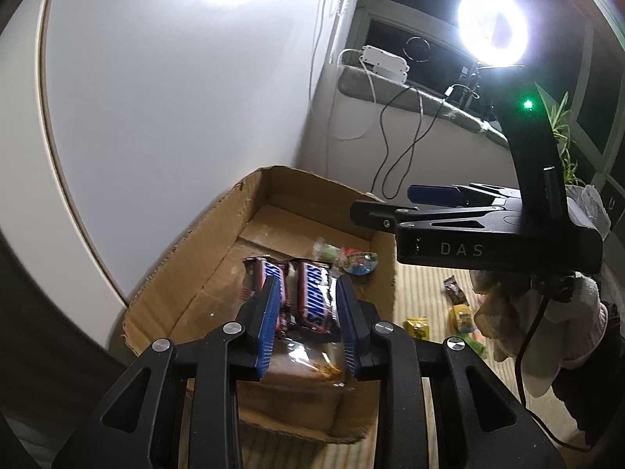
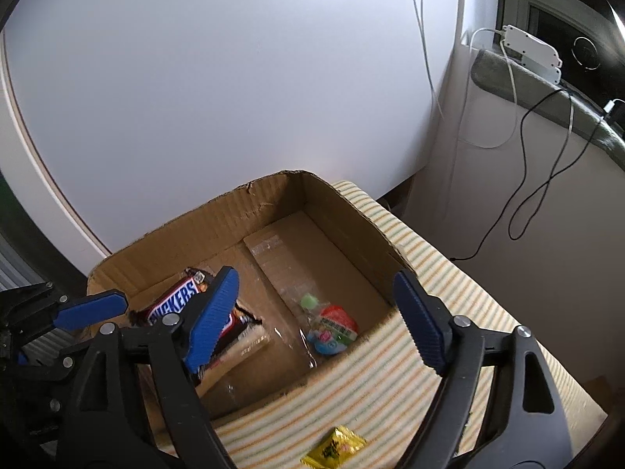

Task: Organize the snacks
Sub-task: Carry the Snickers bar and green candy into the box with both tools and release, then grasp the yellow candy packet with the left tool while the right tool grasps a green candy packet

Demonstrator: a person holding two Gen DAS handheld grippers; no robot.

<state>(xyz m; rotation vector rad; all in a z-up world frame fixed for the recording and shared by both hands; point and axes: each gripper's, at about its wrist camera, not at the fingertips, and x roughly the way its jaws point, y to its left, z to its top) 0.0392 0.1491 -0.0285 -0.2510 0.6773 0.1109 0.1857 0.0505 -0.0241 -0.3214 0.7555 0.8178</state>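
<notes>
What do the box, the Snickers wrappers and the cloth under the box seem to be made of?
Box: brown corrugated cardboard, matt; fluting shows along the torn rim.
Snickers wrappers: probably thin plastic film, glossy; they glint and crinkle.
Cloth: apparently woven fabric, matt, with fine green and orange stripes.

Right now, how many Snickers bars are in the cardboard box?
2: both brown-and-blue Snickers bars lie side by side at the box's left, one further left, the other beside it. More may hide behind the tongs.

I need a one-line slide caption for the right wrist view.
Open right gripper above a brown cardboard box holding Snickers bars and a round colourful candy pack.
</notes>
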